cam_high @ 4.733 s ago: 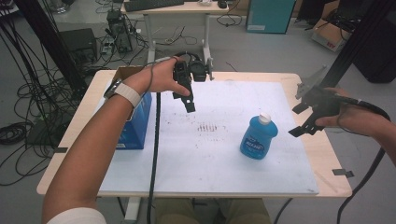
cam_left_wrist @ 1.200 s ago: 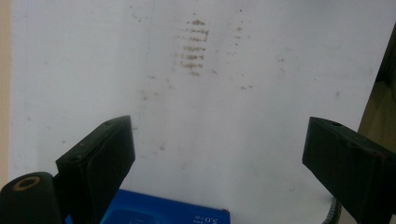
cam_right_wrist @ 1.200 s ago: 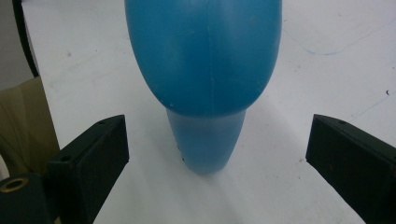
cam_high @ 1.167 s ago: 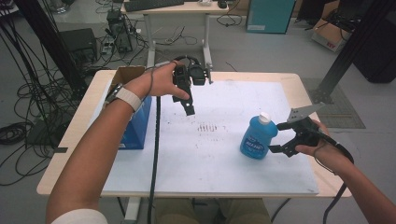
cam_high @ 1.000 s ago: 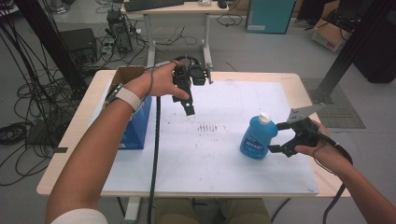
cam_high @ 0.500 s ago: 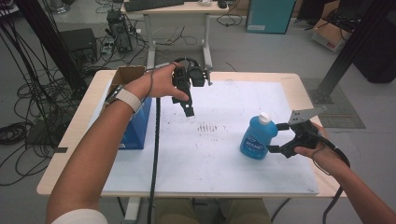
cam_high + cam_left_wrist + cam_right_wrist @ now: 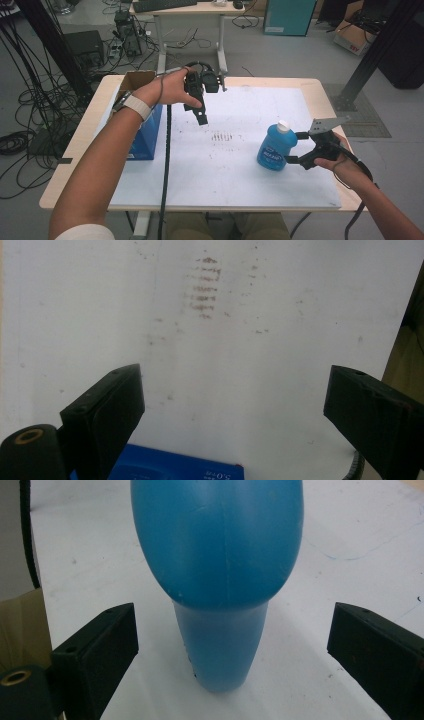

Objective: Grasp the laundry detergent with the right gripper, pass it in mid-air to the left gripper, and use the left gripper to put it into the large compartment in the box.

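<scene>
Right gripper [image 7: 232,645] held level at table's right side, jaws spread wide either side of upright blue bottle [image 7: 274,147], not touching; left gripper [image 7: 235,405] raised, gaping, empty.

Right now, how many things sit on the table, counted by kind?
Blue bottle: 1
Blue box: 1
White sheet: 1
Total: 3
</scene>
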The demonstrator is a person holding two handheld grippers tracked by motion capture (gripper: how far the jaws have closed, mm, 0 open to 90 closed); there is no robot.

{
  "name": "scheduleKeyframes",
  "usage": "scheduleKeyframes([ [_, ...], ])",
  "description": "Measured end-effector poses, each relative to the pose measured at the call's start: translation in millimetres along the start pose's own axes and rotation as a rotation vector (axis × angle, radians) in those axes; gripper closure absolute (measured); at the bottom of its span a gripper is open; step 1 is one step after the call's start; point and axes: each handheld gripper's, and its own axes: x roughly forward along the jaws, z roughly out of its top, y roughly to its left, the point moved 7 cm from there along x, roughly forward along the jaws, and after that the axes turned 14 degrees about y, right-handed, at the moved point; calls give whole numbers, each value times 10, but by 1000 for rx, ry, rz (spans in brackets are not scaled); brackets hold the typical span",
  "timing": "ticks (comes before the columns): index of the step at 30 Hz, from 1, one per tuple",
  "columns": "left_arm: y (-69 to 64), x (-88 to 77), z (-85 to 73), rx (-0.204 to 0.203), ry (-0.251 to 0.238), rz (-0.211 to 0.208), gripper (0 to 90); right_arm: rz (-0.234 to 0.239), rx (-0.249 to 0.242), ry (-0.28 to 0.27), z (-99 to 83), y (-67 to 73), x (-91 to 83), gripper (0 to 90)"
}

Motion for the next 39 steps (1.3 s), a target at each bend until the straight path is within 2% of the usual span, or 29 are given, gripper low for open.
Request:
scheduleKeyframes([
  [39,21,-3,-36,-11,-4,-1,95,6,1,3,-7,-13,-39,63],
])
